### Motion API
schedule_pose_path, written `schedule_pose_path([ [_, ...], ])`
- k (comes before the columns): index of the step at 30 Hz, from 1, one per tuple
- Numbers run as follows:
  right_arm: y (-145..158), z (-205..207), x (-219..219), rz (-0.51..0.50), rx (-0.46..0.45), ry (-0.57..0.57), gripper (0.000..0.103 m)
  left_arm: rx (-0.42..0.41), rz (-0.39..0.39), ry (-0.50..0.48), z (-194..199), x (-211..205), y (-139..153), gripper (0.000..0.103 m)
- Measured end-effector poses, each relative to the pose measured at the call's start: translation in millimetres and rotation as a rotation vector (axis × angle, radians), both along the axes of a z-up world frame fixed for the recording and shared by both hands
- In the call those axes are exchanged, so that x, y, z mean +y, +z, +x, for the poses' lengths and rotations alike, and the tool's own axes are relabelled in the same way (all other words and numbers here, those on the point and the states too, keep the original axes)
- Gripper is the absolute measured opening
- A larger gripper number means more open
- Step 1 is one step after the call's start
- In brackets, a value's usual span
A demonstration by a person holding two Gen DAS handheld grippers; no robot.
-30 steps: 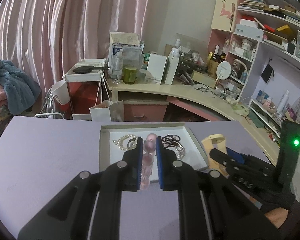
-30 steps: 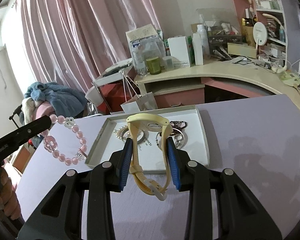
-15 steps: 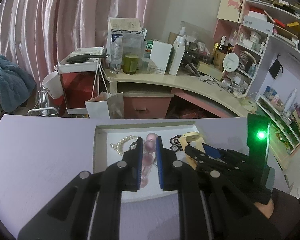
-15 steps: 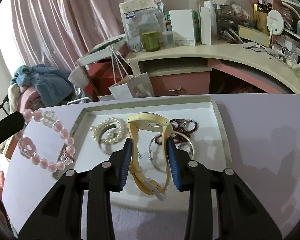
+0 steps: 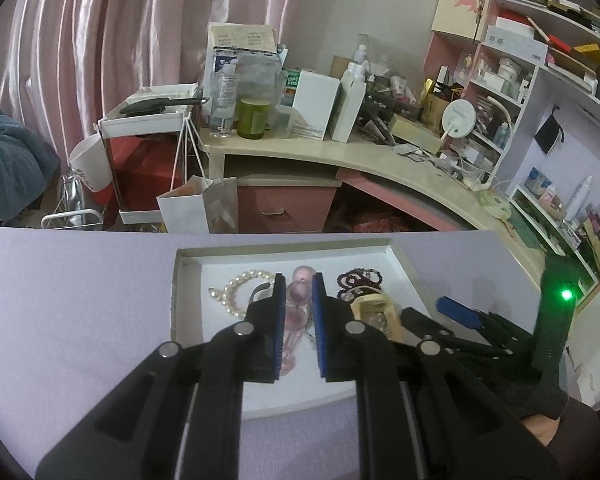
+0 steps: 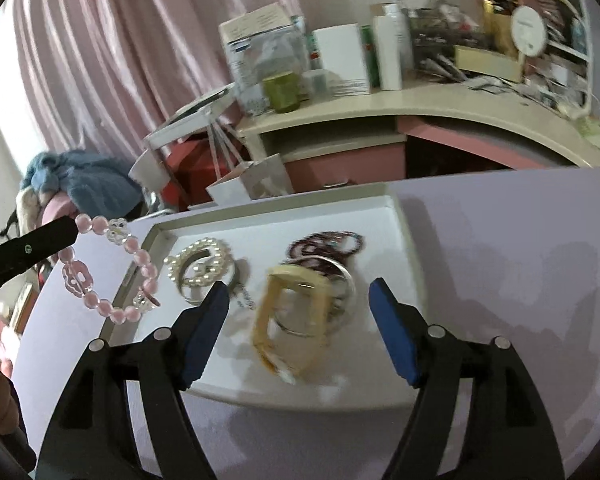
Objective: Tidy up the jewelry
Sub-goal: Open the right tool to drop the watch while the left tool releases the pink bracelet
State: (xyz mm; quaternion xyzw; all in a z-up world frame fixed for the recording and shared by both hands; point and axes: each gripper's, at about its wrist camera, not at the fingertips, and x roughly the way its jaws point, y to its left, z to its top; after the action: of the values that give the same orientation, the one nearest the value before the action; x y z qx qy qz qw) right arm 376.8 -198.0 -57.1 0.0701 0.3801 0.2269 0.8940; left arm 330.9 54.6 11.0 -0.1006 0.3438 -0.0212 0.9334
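Note:
A white tray (image 5: pixel 188 304) (image 6: pixel 400 240) sits on the purple table and holds a pearl bracelet (image 5: pixel 236 292) (image 6: pixel 198 262), dark red beads (image 5: pixel 358 280) (image 6: pixel 324 242) and a silver bangle (image 6: pixel 340 280). My left gripper (image 5: pixel 299 292) is shut on a pink bead bracelet (image 5: pixel 294 316), which hangs over the tray's left edge in the right wrist view (image 6: pixel 108 268). My right gripper (image 6: pixel 298 292) is open above the tray. A yellow watch (image 6: pixel 290 312) (image 5: pixel 374 312) lies blurred in the tray between its fingers.
Behind the table stand a cluttered beige desk (image 5: pixel 340 152), pink curtains (image 5: pixel 80 40) and shelves (image 5: pixel 540 60) at right. A white paper bag (image 5: pixel 198 208) and a blue blanket (image 6: pixel 84 184) are on the far side.
My right gripper has opened and let go of the yellow watch, which dropped into the tray. Both grippers moved forward over the tray; the left still holds the pink bracelet.

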Motion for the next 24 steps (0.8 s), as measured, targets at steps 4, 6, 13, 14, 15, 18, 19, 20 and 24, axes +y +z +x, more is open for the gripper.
schedule_pose_path([
  [4,-0.6,0.8,-11.0,-0.01,0.005,-0.041,0.074,-0.001,-0.004,-0.019,2.3,-3.6,-0.6,0.013],
  [6,0.1,0.5,-12.5,-0.021,-0.003,-0.048,0.074,0.002,-0.004,-0.029,4.6,-6.4,-1.6,0.013],
  [13,-0.6,-0.4,-12.9,-0.016,0.001,-0.051,0.074,0.011,-0.006,-0.066,14.2,-16.0,-6.1,0.013],
  [14,-0.8,-0.8,-13.7,-0.015,0.002,-0.052,0.074,0.01,-0.006,-0.071,15.6,-17.7,-6.0,0.013],
  [15,-1.3,-0.7,-14.5,-0.014,0.003,-0.054,0.074,0.008,-0.006,-0.073,16.6,-19.2,-5.8,0.013],
  [18,-1.9,-0.6,-17.0,-0.008,0.004,-0.062,0.074,0.004,-0.007,-0.082,20.4,-22.6,-6.0,0.013],
  [19,-1.6,-0.4,-17.6,-0.008,0.003,-0.065,0.074,0.004,-0.007,-0.085,22.1,-24.0,-6.3,0.013],
  [20,-1.6,-0.9,-18.3,-0.008,0.002,-0.067,0.074,0.004,-0.006,-0.087,23.1,-24.9,-6.5,0.013],
  [24,-2.0,-1.4,-19.5,-0.007,0.001,-0.07,0.074,0.011,-0.009,-0.093,25.8,-27.2,-10.2,0.013],
])
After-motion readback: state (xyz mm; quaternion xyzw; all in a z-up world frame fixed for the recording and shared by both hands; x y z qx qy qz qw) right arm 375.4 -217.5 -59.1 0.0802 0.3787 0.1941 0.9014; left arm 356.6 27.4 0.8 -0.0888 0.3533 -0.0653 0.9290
